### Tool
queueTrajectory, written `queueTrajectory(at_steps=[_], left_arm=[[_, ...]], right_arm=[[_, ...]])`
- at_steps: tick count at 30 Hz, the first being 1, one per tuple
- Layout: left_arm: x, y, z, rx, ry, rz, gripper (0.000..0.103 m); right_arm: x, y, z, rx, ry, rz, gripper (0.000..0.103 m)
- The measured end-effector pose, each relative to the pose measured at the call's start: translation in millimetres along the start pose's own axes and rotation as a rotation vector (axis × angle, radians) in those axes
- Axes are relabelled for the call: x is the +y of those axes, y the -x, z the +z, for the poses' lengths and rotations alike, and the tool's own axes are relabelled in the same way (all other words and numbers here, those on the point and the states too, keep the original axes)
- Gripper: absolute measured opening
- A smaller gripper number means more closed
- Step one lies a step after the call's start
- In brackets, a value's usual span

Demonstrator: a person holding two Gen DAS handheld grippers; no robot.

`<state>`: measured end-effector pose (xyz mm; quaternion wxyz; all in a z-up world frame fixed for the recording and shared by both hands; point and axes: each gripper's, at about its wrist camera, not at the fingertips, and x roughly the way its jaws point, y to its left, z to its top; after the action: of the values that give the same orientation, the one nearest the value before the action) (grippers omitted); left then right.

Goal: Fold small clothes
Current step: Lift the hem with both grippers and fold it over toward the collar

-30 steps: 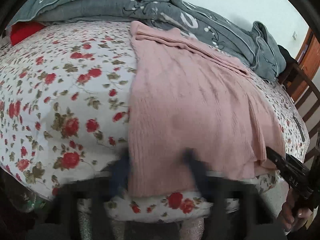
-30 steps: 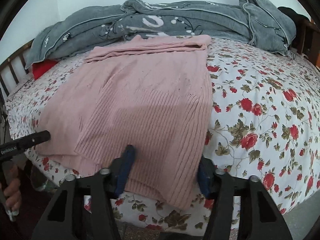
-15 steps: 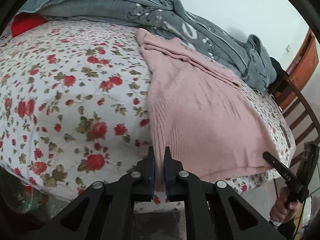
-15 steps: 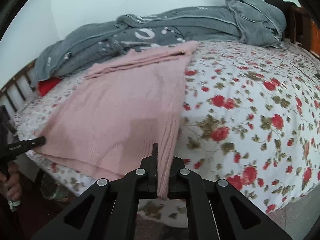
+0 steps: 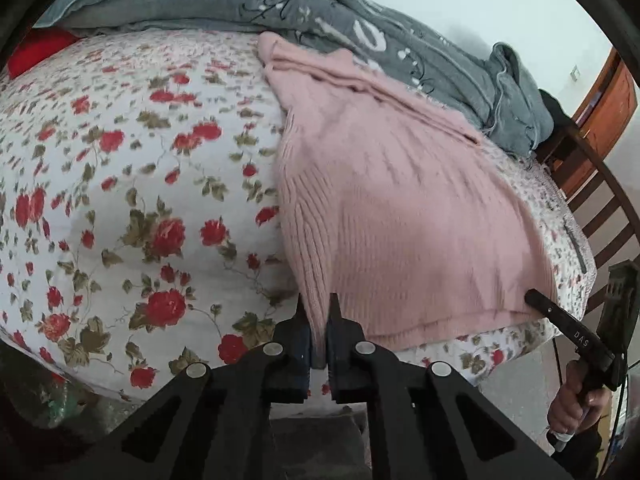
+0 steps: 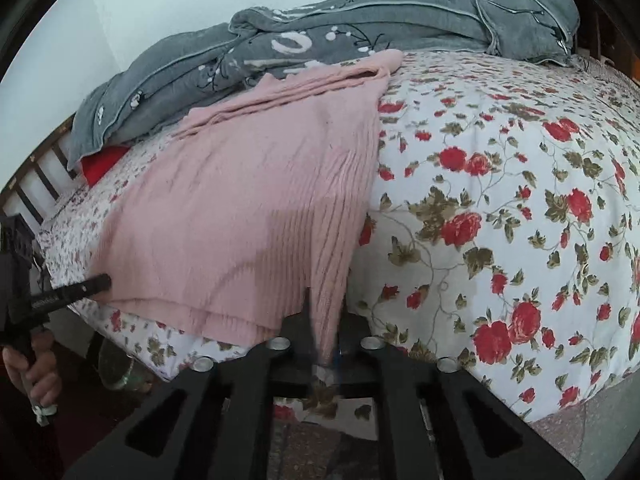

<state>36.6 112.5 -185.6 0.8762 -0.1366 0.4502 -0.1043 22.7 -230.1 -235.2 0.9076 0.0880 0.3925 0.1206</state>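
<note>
2 grippers clamp the pink sweater (image 5: 400,216) on the floral bedsheet (image 5: 120,200): left gripper (image 5: 318,312) shut on hem's left corner, right gripper (image 6: 323,312) on right corner. Risk: uneven lift w/ stretchy knit → crooked fold, or corner slips out.

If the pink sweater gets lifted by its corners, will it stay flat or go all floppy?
Probably floppy: the pink sweater is soft ribbed knit that drapes over the bed edge. It likely sags in the middle. The knit looks grippy, so it probably won't slip.
</note>
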Motion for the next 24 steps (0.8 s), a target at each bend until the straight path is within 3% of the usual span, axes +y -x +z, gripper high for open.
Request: queueTrajectory(at_steps=[4,11,16,24], left_arm=[[3,21,8,-0.047,0.021,-0.030,0.006],[-1,61,29,-0.138,0.047,-0.072,0.006],[-7,80,52,-0.186,0.064,-0.105,0.006],[-12,100,117,-0.249,0.140,-0.171,0.006]], right_arm=[[2,22,5,-0.058,0.018,0.007,0.005],[-4,55,30,-0.122,-0.074,0.107,0.005],[-1,71,53,-0.149,-0.093,0.131,0.004],[9,92,110,-0.207,-0.133,0.199,0.004]])
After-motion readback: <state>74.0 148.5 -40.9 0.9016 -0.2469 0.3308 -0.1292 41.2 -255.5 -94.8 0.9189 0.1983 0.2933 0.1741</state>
